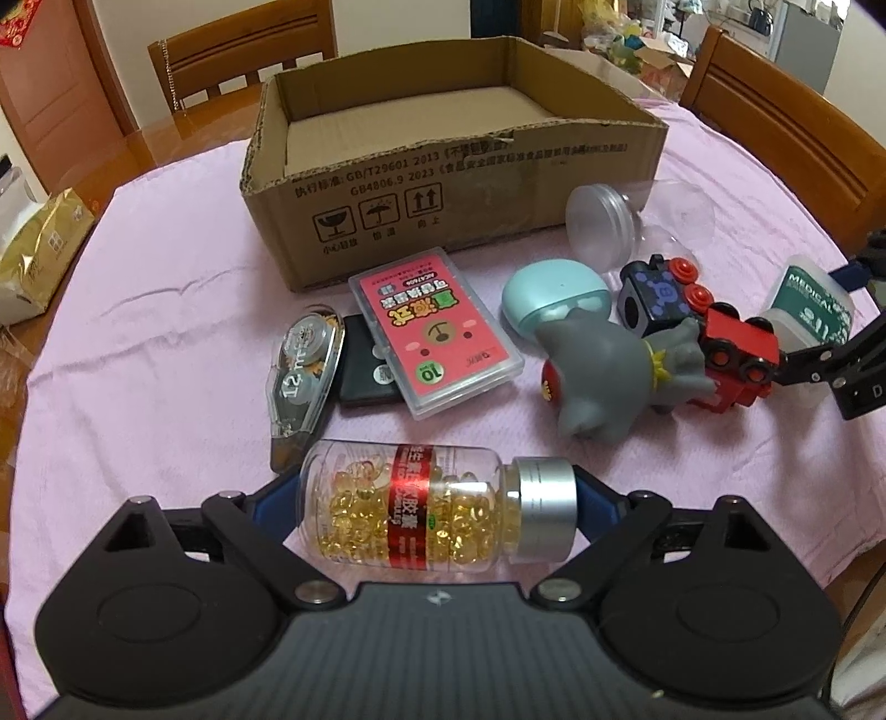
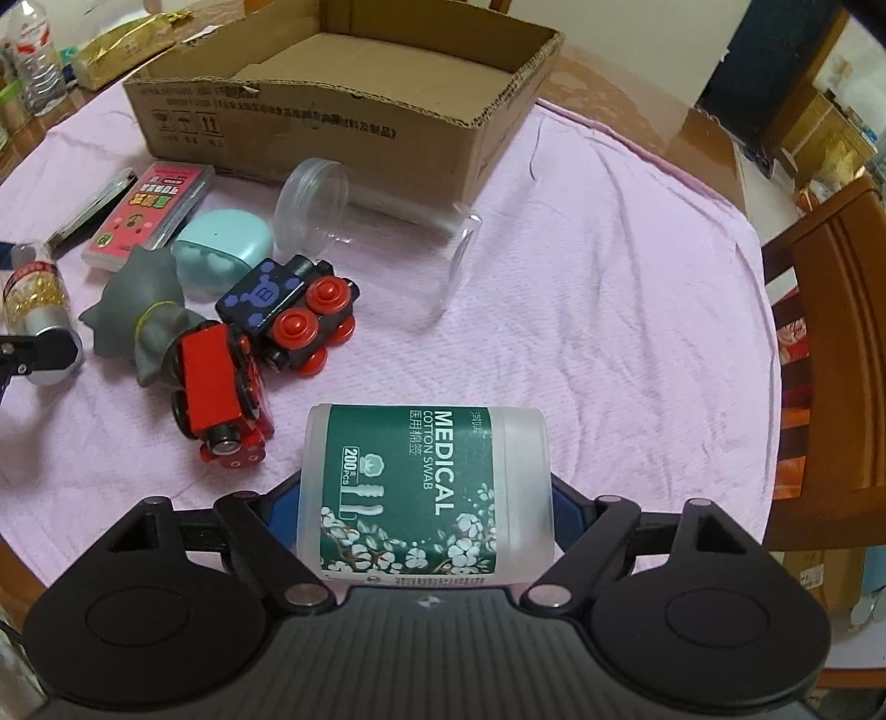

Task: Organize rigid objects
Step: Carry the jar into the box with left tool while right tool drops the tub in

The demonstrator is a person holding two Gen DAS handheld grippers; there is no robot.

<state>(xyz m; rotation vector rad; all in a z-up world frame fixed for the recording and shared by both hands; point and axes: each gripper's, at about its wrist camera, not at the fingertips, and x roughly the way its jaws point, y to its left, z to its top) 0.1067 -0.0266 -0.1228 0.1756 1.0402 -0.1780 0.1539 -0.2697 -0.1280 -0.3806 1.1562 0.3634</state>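
Both grippers clamp containers crosswise.

Clear plastic capsule bottle (image 1: 421, 507): gold pills, red label, silver cap. Frosted cotton swab tub (image 2: 425, 493): green floral label. Brown cardboard box (image 1: 443, 183). Pink cloth-covered desk (image 2: 609, 288). Red wooden toy train car (image 2: 221, 387).

We are in a home dining room: wooden chairs (image 1: 786, 127) stand around the surface (image 2: 609, 249), which wears a pink cloth, a wooden door (image 1: 50, 99) stands behind it, and household clutter (image 1: 637, 39) fills the room beyond.
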